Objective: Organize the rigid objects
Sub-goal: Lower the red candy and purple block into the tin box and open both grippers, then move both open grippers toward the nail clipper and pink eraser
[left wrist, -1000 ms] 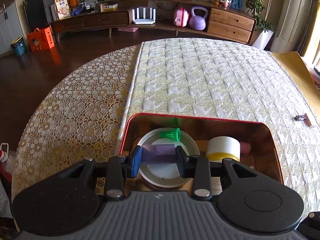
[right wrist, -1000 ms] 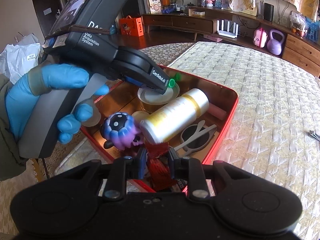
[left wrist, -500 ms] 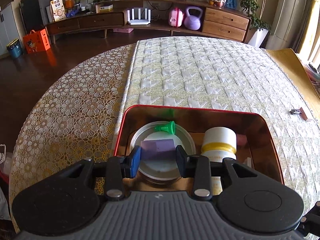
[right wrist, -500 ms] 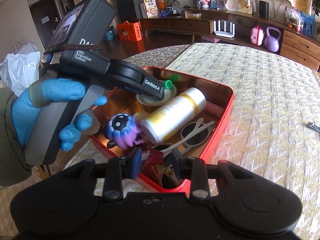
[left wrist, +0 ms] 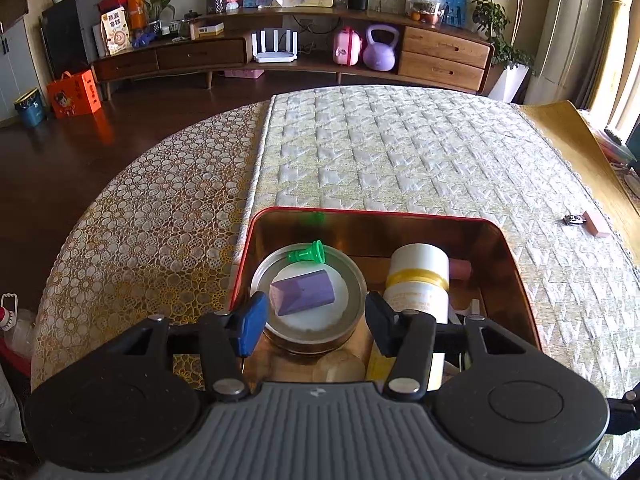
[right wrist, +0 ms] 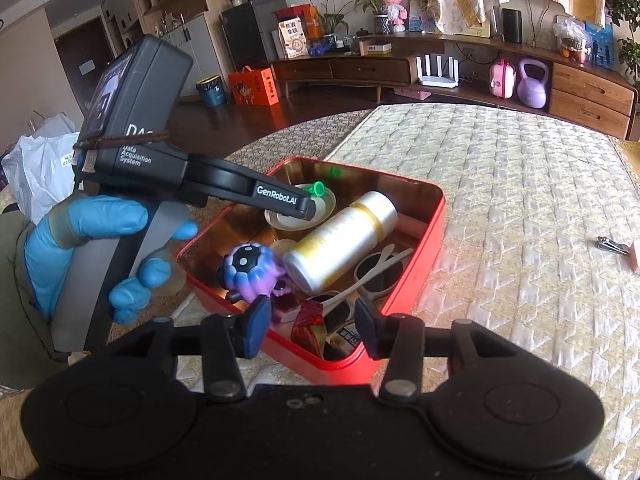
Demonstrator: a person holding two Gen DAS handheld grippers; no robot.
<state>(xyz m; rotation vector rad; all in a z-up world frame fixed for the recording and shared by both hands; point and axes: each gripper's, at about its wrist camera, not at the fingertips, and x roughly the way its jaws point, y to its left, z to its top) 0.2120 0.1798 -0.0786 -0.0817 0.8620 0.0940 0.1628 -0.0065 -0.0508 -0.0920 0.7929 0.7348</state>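
The purple block lies on the round tin lid at the far left of the red tin box. Both the left gripper and right gripper have jaws apart, holding nothing, so things can rest inside.

Lighting: bright daylight is entering from windows at right. Glare is washing the quilted mattress and glinting off the red tin walls. Fisheye distortion is bending edges; corners are darkening; focus is holding sharp.
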